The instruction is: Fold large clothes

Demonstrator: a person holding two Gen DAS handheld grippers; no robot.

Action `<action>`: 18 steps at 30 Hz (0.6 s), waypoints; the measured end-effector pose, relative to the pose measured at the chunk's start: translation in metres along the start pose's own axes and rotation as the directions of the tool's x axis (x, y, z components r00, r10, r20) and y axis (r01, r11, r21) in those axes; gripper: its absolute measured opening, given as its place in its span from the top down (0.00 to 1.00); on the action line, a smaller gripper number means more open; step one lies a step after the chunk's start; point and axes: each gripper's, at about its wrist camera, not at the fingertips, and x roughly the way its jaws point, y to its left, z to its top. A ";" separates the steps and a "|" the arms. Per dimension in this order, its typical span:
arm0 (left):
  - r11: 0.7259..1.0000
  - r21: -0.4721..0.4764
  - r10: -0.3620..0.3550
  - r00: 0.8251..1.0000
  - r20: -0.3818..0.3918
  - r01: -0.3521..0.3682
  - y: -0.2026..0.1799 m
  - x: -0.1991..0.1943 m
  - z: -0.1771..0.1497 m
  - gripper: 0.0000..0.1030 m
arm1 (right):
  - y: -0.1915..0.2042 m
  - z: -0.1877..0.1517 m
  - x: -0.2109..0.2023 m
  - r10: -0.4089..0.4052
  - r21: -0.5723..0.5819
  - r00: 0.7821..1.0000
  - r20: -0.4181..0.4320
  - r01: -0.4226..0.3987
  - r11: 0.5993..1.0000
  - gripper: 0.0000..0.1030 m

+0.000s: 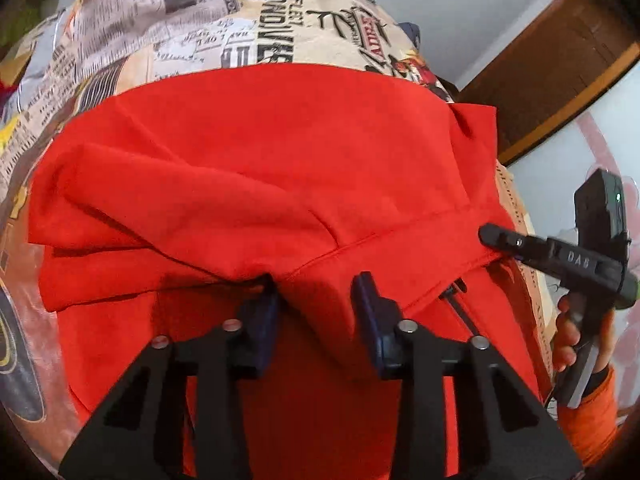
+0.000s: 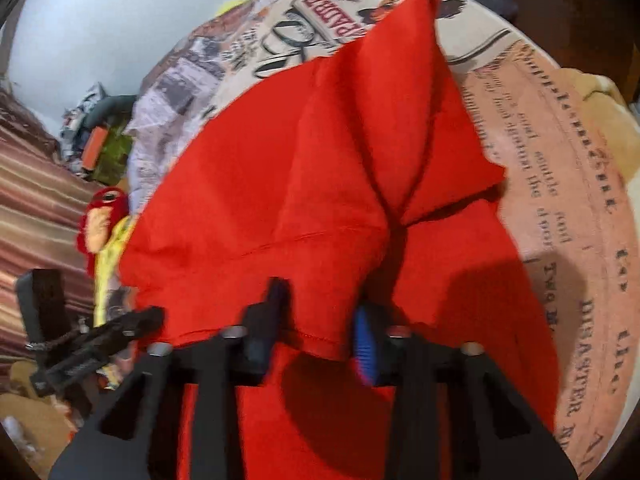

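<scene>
A red garment (image 1: 256, 184) fills the middle of the frame, lying rumpled on a bedsheet (image 1: 168, 40) printed like newspaper. At the bottom centre the left gripper (image 1: 314, 300) has a bunched fold of the red cloth between its jaws. At right, the right gripper (image 1: 490, 236) reaches in from the edge, its tip at the garment's seam, held by a hand (image 1: 572, 336) in an orange sleeve (image 1: 592, 420).
</scene>
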 end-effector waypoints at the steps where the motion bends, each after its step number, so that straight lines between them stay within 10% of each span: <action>1: 1.000 0.004 -0.006 1.000 0.003 0.006 0.001 -0.004 -0.002 0.80 | 0.002 0.000 -0.003 0.005 -0.006 1.000 0.006 -0.005 1.000 0.87; 12: 1.000 0.018 -0.005 0.992 0.129 0.003 0.017 -0.070 -0.009 0.92 | 0.058 -0.028 -0.034 0.069 -0.157 0.997 0.045 -0.061 0.986 0.90; 16: 0.993 0.044 0.103 0.993 0.057 -0.106 0.018 -0.042 -0.019 0.88 | 0.046 -0.035 -0.013 -0.041 -0.143 0.999 0.005 0.041 0.989 0.87; 18: 0.980 0.062 0.186 0.981 0.048 -0.189 0.021 -0.032 -0.028 0.71 | 0.039 -0.037 -0.008 -0.064 -0.136 0.998 -0.023 0.061 0.989 0.86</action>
